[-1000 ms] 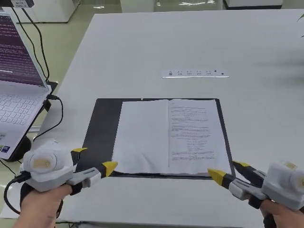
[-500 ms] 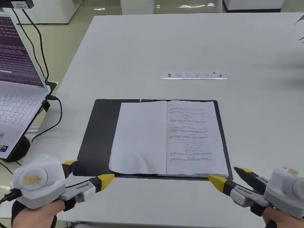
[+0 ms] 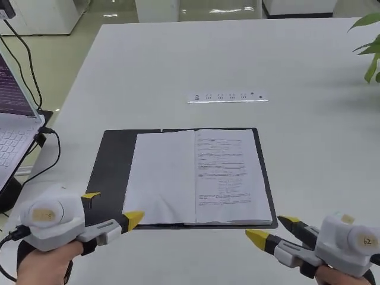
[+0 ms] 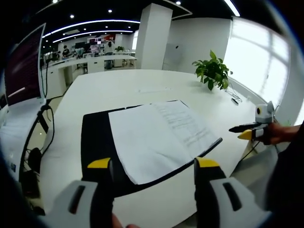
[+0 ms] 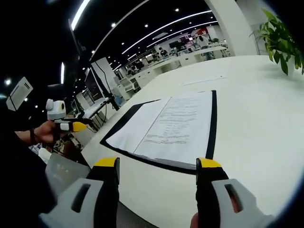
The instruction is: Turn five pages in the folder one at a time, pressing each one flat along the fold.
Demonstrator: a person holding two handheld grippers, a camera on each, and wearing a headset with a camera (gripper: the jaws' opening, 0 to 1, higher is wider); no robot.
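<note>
The folder (image 3: pixel 110 178) lies open and flat on the desk (image 3: pixel 237 59), between the two grippers. The right gripper (image 3: pixel 272 229) has drawn back from the folder's near right corner, and the left gripper (image 3: pixel 113 206) stays by the blank page (image 3: pixel 160 175). Both jaws are wide and hold nothing. The printed page (image 3: pixel 228 172) lies flat, so no turn seems to be under way.

The right gripper (image 3: pixel 271 229) has eased back off the folder's (image 3: pixel 108 178) near edge toward the person; the left gripper's (image 3: pixel 113 206) tip has crept over the blank page's (image 3: pixel 160 178) corner.
</note>
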